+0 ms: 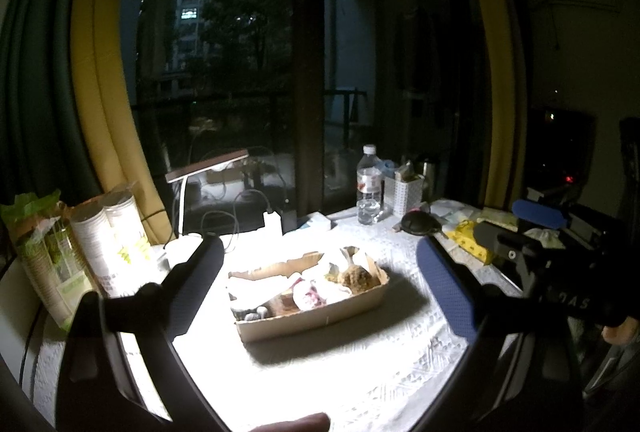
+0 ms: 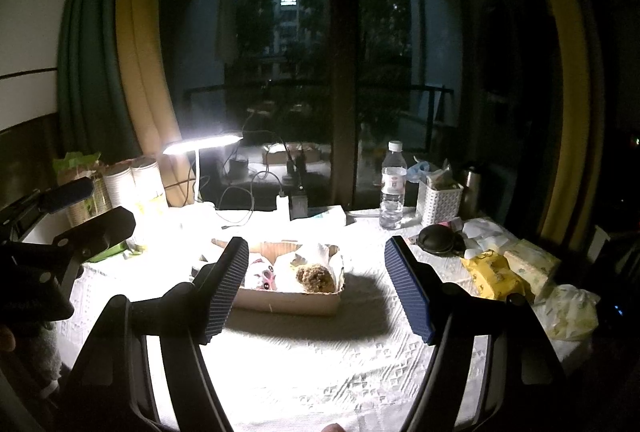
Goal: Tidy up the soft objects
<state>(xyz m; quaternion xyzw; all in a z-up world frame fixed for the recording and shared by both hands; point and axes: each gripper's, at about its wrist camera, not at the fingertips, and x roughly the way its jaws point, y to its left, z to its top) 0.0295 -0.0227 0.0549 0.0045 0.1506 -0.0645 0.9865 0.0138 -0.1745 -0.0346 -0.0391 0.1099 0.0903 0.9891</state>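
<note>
Both tools are wide and hold nothing: the left tool (image 1: 320, 284) and the right tool (image 2: 316, 288). The box (image 2: 288, 302) of soft things sits mid bench (image 2: 320, 372). Next, I think, reach in and pinch one gently.

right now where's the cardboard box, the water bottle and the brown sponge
cardboard box (image 2: 288, 302), right wrist view, near side wall
water bottle (image 2: 393, 188), right wrist view, label
brown sponge (image 2: 315, 278), right wrist view, middle

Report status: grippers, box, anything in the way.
Left gripper open, empty. Right gripper open, empty. Box on table, soft items inside, brown sponge at right end. Nothing between grippers and box.
</note>
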